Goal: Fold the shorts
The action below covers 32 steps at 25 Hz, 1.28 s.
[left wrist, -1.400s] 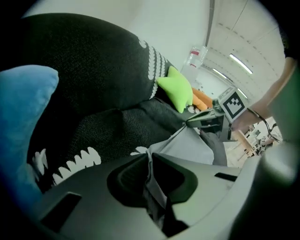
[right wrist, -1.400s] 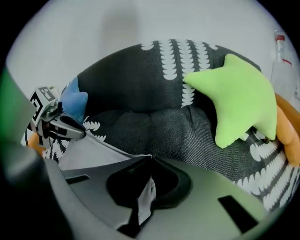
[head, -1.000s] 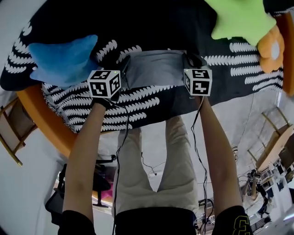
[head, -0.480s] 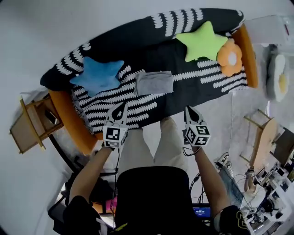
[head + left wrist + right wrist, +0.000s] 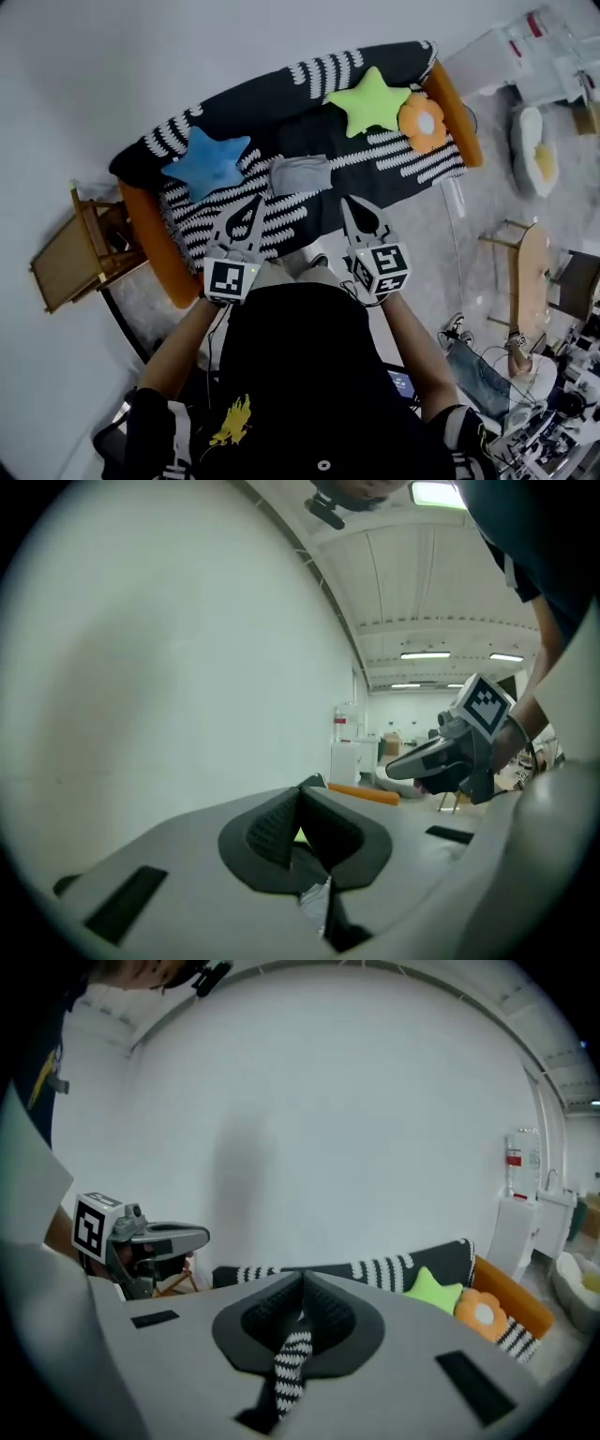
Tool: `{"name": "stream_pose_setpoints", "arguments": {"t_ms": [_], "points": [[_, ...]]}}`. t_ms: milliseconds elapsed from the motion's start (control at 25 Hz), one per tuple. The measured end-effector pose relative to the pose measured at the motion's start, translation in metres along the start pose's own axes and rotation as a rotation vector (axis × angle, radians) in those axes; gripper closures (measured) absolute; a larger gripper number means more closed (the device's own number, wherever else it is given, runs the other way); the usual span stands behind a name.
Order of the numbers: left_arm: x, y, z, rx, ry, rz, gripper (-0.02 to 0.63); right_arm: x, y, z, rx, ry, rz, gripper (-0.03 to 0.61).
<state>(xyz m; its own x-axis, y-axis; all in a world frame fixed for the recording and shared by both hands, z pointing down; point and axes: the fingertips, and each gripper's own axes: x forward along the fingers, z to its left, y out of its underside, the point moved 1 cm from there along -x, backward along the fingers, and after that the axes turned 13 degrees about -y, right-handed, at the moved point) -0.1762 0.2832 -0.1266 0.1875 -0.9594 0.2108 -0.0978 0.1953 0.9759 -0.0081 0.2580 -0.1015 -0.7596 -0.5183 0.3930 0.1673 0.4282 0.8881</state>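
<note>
The shorts (image 5: 300, 174), a compact grey bundle, are seen lying on the striped sofa (image 5: 281, 98) ahead of and below both sets of tips, between a blue star cushion (image 5: 208, 164) on the left gripper's side and a green star cushion (image 5: 371, 99) beyond the right one. They are judged light, soft and limp, so a single lifted layer would sag; a hold is best taken at two outer corners, through all layers. The left gripper (image 5: 251, 206) and the right gripper (image 5: 351, 204) are seen with jaws pressed together on nothing, well apart from the cloth.
</note>
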Motion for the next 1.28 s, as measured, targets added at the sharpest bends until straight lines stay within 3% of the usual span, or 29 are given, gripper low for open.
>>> {"name": "stream_pose_setpoints", "arguments": {"t_ms": [120, 280, 440, 600, 880, 1040, 1280], "points": [[-0.026, -0.046, -0.022, -0.040, -0.051, -0.045, 0.600, -0.050, -0.035, 0.010, -0.061, -0.061, -0.084, 0.561], [-0.063, -0.088, -0.064, 0.007, -0.138, -0.099, 0.601, -0.113, -0.029, -0.007, -0.104, -0.107, -0.129, 0.561], [-0.092, -0.086, -0.075, 0.003, -0.181, -0.095, 0.601, -0.126, -0.022, -0.009, -0.177, -0.088, -0.127, 0.561], [-0.096, -0.064, -0.062, -0.048, -0.157, -0.087, 0.600, -0.110, -0.046, 0.008, -0.256, -0.086, -0.142, 0.562], [-0.088, -0.080, -0.094, 0.024, 0.001, -0.125, 0.600, -0.140, -0.093, 0.039, -0.281, -0.078, -0.218, 0.563], [-0.084, -0.088, -0.066, -0.018, -0.020, -0.152, 0.600, -0.104, -0.100, 0.051, -0.250, -0.083, -0.229, 0.563], [-0.086, -0.081, -0.035, 0.006, -0.042, -0.151, 0.600, -0.062, -0.096, 0.072, -0.271, -0.140, -0.210, 0.563]]}}
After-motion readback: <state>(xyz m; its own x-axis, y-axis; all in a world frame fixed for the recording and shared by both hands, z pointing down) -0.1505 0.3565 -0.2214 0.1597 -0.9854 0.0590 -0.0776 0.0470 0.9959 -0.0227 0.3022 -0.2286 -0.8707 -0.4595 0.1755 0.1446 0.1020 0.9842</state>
